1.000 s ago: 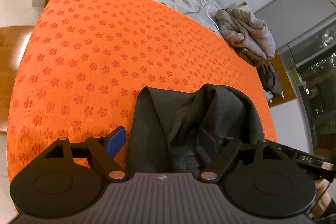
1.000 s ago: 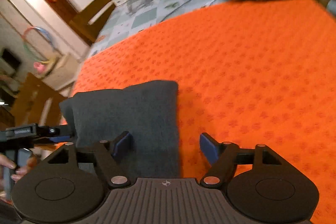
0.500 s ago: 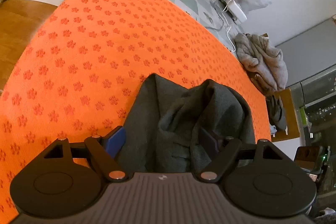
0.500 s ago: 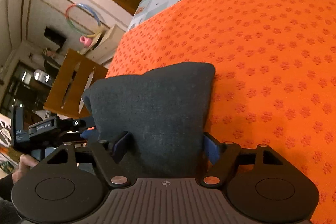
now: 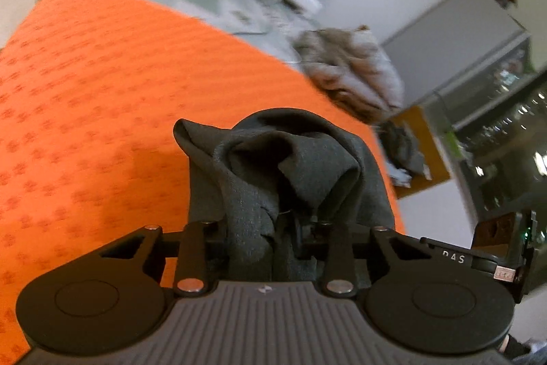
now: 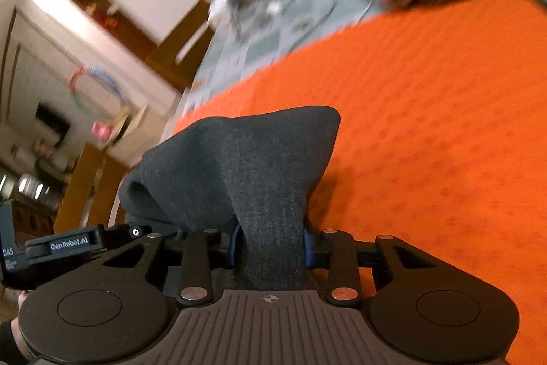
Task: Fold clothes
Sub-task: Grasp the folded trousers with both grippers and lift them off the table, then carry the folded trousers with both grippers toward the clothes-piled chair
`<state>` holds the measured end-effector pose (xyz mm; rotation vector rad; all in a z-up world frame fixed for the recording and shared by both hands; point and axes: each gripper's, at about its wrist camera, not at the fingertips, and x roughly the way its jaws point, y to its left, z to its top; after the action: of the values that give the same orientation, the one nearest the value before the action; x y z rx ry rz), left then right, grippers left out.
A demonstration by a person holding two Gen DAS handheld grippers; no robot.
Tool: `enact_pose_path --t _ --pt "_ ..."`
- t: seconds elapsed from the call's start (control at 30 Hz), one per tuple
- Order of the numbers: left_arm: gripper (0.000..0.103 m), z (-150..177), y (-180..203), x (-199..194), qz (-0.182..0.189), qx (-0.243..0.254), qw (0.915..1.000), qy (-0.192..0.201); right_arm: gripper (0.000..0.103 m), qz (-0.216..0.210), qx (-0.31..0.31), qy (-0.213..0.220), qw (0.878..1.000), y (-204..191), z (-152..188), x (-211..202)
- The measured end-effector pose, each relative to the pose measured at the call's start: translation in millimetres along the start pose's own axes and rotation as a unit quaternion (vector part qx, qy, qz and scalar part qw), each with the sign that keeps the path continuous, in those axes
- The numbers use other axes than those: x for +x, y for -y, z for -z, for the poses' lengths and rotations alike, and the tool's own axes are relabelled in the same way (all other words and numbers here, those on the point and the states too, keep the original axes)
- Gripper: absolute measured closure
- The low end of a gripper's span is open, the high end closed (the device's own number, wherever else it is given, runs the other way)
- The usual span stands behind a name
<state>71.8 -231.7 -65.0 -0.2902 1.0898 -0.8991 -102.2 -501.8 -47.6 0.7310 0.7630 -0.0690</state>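
Orange flower-print tablecloth (image 5: 85, 125) fills mid-frame; both tongs, wide half a second ago, have clenched on the dark grey garment (image 6: 246, 166) at lower centre: left gripper (image 5: 273, 228), right gripper (image 6: 270, 245). Lifting looks next.

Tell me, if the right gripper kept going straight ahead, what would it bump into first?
The right gripper is already pinching the dark garment, so that cloth comes first. Beyond it lies the orange tablecloth, though depth is hard to judge.

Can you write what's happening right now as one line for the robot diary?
left tongs: shut on dark garment | right tongs: shut on dark garment | orange cloth: underneath
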Motion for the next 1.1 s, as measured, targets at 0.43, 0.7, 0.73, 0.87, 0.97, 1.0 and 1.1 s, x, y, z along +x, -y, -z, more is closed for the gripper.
enact_pose_path --t 0.43,0.7,0.73,0.87,0.97,1.0,1.1 --pt "0.066 20 220 96 0.11 0.138 0.9825 -0.06 0.066 0.11 0.074 0.129 0.983 116 -6 -204" --pt "0.067 84 366 196 0.149 0.125 0.979 -0.061 0.066 0.158 0.063 0.147 0.974 238 -30 -316" --pt "0.067 91 384 210 0.155 0.119 0.9787 -0.063 0.066 0.167 0.059 0.147 0.973 253 -35 -331" --pt "0.067 117 455 258 0.175 0.115 0.9752 -0.07 0.066 0.185 0.064 0.152 0.969 312 -51 -385" --pt "0.067 126 505 292 0.188 0.13 0.9705 -0.076 0.066 0.193 0.07 0.163 0.965 353 -65 -415" --pt "0.067 128 519 304 0.191 0.133 0.9694 -0.079 0.066 0.194 0.074 0.166 0.964 364 -70 -420" --pt "0.067 124 558 345 0.192 0.142 0.9677 -0.082 0.066 0.194 0.08 0.171 0.963 401 -91 -434"
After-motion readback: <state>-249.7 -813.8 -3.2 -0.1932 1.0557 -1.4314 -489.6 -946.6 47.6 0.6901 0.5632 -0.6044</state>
